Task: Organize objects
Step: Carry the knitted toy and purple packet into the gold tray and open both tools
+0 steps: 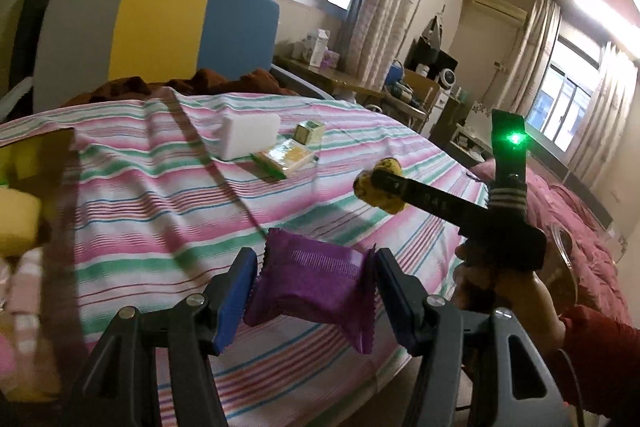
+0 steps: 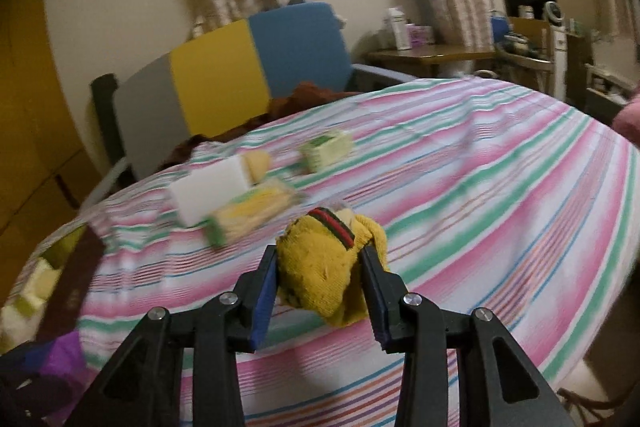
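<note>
Transport step of organizing, both tools loaded above the striped bed [image 1: 160, 195]. The left hand-held gripper [image 1: 316, 291] clamps a purple packet [image 1: 316, 287] between its blue pads; the right hand-held gripper [image 2: 322, 281] pinches a yellow sock [image 2: 324, 267], also visible at 3 o'clock in the left view. A white block [image 1: 250, 135] and green-yellow packs [image 1: 286, 157] lie toward 12 o'clock. Judged next: carry each item to its group and lower before releasing. The right hand [image 1: 492, 283] holds its tool level, pointing across the bed.
</note>
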Available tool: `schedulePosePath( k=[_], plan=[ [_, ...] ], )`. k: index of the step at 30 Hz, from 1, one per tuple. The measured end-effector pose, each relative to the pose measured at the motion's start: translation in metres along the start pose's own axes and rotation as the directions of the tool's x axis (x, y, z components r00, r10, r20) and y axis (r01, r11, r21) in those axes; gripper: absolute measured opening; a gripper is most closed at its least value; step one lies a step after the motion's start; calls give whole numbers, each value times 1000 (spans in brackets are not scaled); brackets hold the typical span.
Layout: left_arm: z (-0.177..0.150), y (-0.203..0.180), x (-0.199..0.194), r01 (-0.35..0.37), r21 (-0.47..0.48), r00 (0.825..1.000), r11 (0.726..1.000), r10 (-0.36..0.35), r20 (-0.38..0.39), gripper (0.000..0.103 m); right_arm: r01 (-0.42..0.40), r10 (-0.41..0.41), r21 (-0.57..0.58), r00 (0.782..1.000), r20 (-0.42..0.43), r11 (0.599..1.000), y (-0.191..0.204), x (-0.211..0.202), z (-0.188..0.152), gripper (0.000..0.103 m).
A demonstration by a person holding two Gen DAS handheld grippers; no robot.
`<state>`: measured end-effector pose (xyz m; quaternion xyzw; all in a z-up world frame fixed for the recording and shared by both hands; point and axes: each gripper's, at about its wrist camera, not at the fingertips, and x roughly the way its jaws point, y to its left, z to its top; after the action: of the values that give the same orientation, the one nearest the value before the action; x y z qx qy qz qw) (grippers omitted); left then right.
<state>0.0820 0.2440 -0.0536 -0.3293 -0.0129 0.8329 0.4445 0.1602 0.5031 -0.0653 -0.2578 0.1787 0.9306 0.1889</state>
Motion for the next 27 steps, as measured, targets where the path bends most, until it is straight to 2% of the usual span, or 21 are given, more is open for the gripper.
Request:
schedulePosePath(
  k=[6,12,21,27],
  plan=[
    [-4,23,-30,-41,-39,998,998,42,36,61,-121,120,-42,992,-24,992,53,-9,-7,41],
    [-4,54,-59,-97,-93,992,991,104,75,61,-242,237,-95,970,-57,966,112,-14,-13,41],
    [2,113,-94,-182,-200,969,963,209,128,62,-394,375,-221,919,-125,892,207,-11,-13,41],
    [15,163,-112,-255,-266,948,930,295,122,62,-448,410,-302,893,-184,841,262,5,-11,41]
  ],
)
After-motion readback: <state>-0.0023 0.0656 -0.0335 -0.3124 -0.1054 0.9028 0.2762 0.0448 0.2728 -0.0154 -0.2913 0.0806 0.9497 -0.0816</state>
